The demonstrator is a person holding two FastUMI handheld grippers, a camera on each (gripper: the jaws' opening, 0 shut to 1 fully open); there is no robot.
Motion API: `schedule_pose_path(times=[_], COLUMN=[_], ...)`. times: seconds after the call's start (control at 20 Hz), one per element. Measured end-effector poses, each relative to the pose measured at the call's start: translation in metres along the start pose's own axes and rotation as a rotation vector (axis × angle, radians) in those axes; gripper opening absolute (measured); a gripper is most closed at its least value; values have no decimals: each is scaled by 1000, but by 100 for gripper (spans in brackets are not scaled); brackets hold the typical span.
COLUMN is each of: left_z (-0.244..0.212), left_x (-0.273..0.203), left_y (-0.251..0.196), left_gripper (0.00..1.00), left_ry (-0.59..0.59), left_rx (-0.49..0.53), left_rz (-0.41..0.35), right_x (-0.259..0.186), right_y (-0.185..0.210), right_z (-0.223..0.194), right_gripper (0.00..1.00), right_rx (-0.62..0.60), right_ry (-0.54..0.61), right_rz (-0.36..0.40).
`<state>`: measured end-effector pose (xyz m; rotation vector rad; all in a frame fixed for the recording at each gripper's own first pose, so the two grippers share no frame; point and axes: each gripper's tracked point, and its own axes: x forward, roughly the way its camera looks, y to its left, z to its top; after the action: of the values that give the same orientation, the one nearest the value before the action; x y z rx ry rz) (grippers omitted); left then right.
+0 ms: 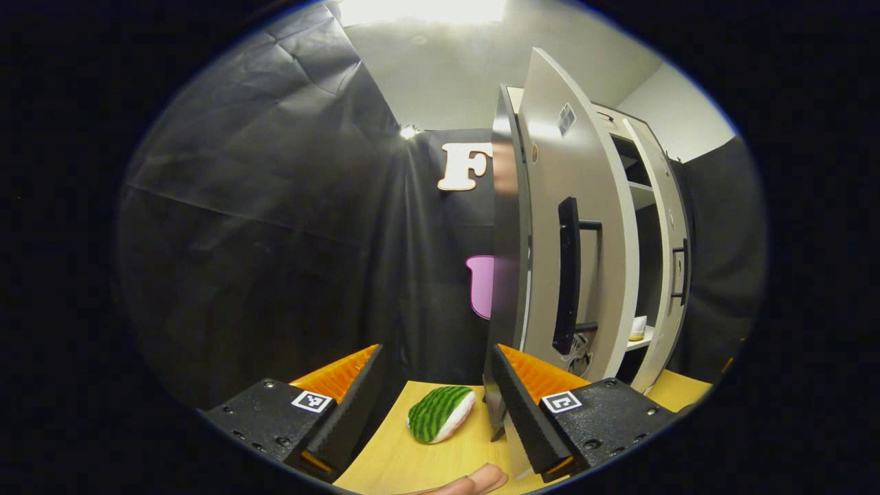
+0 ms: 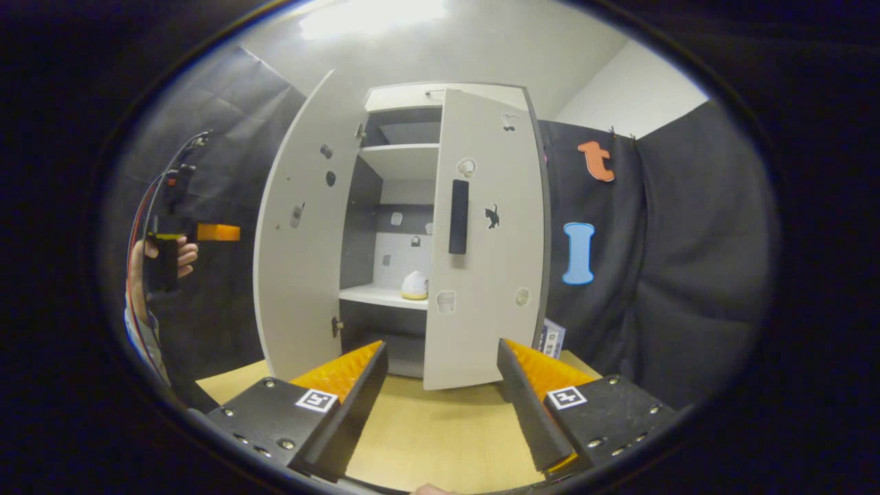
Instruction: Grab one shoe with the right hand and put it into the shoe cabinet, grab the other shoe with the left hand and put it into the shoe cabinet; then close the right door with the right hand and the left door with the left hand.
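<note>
Shoe (image 1: 441, 414), green-striped, on our counter (image 1: 412, 460) beside the cabinet's left door (image 1: 574, 227); another shoe (image 2: 414, 286) shelved inside; both our grippers' fingers spread wide, empty.

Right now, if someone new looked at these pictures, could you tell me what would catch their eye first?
Most striking is the tall white shoe cabinet standing on the wooden table, both doors swung open, with a small white and yellow object on its middle shelf. In the left gripper view, a green striped watermelon-patterned shoe lies on the table between the open left gripper fingers, beside the left door.
</note>
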<state>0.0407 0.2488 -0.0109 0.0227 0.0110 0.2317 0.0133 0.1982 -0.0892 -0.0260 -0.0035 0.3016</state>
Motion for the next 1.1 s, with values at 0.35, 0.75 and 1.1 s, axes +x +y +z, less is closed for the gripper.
schedule_pose_path(times=[0.35,0.75,1.1], left_z=[16,21,21], left_x=[28,26,22], left_y=[-37,-53,-89], left_gripper=[95,86,85], left_ry=[17,58,55], left_rx=[43,64,88], left_rz=[-35,11,1], right_x=[-13,-24,-36], right_y=[-27,-61,-70], right_z=[-12,-21,-23], right_gripper=[95,95,95], right_rx=[-16,38,39], right_ry=[-15,-16,-34], right_rz=[-38,-69,-76])
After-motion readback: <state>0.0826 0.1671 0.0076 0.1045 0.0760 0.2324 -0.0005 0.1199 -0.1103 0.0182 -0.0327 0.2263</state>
